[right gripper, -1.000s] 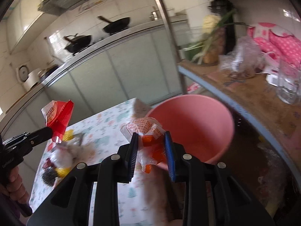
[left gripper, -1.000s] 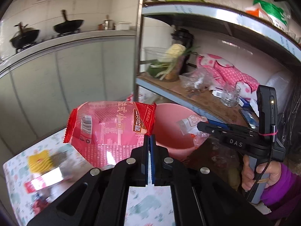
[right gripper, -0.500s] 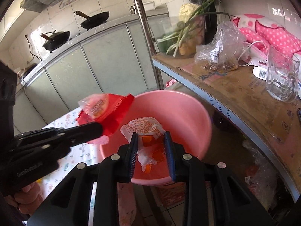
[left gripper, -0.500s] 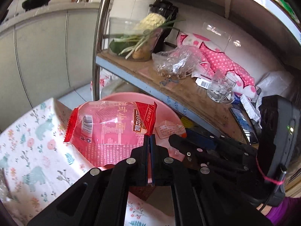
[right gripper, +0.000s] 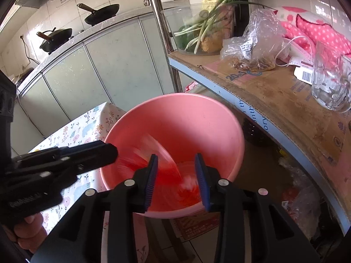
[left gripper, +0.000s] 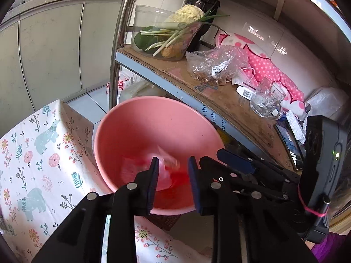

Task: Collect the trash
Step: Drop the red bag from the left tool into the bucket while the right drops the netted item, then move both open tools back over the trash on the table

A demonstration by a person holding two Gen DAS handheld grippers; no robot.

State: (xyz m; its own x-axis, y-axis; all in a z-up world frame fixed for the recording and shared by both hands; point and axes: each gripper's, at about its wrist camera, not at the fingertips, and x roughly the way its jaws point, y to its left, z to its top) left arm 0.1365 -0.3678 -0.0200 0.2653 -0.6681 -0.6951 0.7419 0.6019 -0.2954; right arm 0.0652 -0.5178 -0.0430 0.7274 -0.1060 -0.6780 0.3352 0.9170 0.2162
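Both grippers — left point(left gripper: 172, 171), right point(right gripper: 176, 171) — were opening, empty, the blurred wrappers point(left gripper: 162, 171) below them inside the pink basin point(left gripper: 136, 120).

You're working in bright daylight that falls from the upper right, in both views. It lights the far inner wall of the pink basin point(left gripper: 153, 118) and leaves the near wall in shade. The white wall tiles point(left gripper: 263, 32) carry small window-shaped glare patches, and the glass mug point(right gripper: 331, 83) glints. The wrappers point(right gripper: 166, 166) inside the basin are smeared into red and white streaks by motion blur; everything else is sharp. Your fisheye lenses bend the shelf edge point(right gripper: 252, 114) into a curve, and the corners go black.
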